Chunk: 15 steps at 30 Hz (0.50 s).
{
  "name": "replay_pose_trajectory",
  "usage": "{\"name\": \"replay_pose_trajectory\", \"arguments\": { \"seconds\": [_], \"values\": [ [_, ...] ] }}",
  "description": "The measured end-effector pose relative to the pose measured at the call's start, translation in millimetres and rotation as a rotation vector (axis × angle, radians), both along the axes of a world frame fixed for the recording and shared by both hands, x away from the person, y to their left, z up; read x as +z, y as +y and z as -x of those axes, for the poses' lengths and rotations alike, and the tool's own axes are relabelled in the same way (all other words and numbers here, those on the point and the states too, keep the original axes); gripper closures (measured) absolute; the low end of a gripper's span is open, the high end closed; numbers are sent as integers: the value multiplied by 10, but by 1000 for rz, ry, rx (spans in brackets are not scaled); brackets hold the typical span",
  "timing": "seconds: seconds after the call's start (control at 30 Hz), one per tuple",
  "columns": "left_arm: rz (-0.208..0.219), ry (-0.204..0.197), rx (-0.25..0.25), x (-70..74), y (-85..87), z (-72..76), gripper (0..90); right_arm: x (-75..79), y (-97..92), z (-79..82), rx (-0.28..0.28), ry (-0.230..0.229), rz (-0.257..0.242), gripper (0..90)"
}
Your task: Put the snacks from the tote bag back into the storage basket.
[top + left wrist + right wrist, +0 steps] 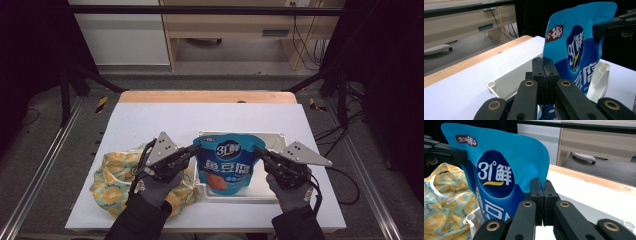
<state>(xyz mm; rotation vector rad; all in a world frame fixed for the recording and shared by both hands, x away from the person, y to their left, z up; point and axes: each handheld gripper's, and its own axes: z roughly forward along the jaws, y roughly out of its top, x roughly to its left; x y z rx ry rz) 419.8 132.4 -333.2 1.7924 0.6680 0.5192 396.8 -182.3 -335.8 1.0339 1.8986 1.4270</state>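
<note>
Glossy blue plastic makes up the one snack pouch [226, 162] on the scene, alongside one white tray [272, 192], one yellow-and-green patterned cloth bag [112, 182] and two claws. The pouch carries a dark blue roundel with white "31°" lettering, a small red label near its top corner, large white characters across the middle and an orange picture low down; its top edge curves and its body bulges a little. It is held up over the tray, near the six o'clock side of the white tabletop [150, 120], with the cloth bag at its nine o'clock. The left claw [196, 149] is clamped tight on the pouch's edge at about nine o'clock, the film pinched between the closed jaws in the left gripper view [545, 72]. The right claw [258, 150] is likewise closed on the opposite edge at about three o'clock, seen gripping the film's rim in the right gripper view [543, 192].
</note>
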Motion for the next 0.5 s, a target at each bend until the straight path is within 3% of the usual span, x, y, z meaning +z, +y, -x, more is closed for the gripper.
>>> {"name": "replay_pose_trajectory", "arguments": {
  "seconds": [0.23,0.5],
  "values": [
    [3,-7,-13,31,58,21,777,1,-17,7,-10,-7,-16,756],
    [-22,4,6,40,224,76,560,-39,-57,26,-44,-39,-16,494]
  ]
}}
